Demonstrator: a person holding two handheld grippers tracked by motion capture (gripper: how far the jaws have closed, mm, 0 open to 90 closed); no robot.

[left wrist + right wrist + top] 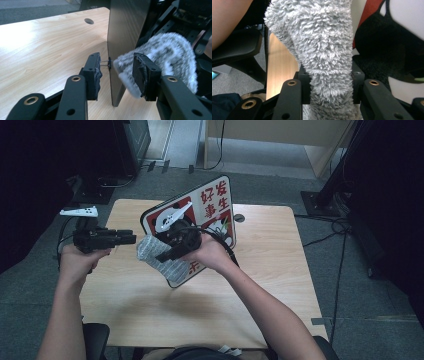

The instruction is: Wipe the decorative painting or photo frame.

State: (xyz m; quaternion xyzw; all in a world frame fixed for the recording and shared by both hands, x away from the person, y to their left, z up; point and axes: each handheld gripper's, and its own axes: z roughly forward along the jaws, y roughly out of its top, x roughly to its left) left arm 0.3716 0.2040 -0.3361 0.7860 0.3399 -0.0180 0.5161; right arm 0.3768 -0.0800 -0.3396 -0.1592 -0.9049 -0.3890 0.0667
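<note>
Between my right gripper's jaws sits the fluffy grey cloth, clamped tight against the panda sign propped on the wooden table. My left gripper gapes wide, holding nothing, facing the sign's thin edge.

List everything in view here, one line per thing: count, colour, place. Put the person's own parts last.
Table: one, light wood, centre of the room, with a dark cable hole near its far edge.
Panda picture board: one, red and white with black characters, standing tilted on the table's middle.
Fluffy cloth: one, grey and white, against the board's near left edge.
Chair: one, black, at the table's near edge.
Floor: grey, around the table.
Left gripper: one, black, left of the board, jaws apart.
Right gripper: one, black, jaws clamped on the cloth.
Forearms: two, entering from the bottom.
</note>
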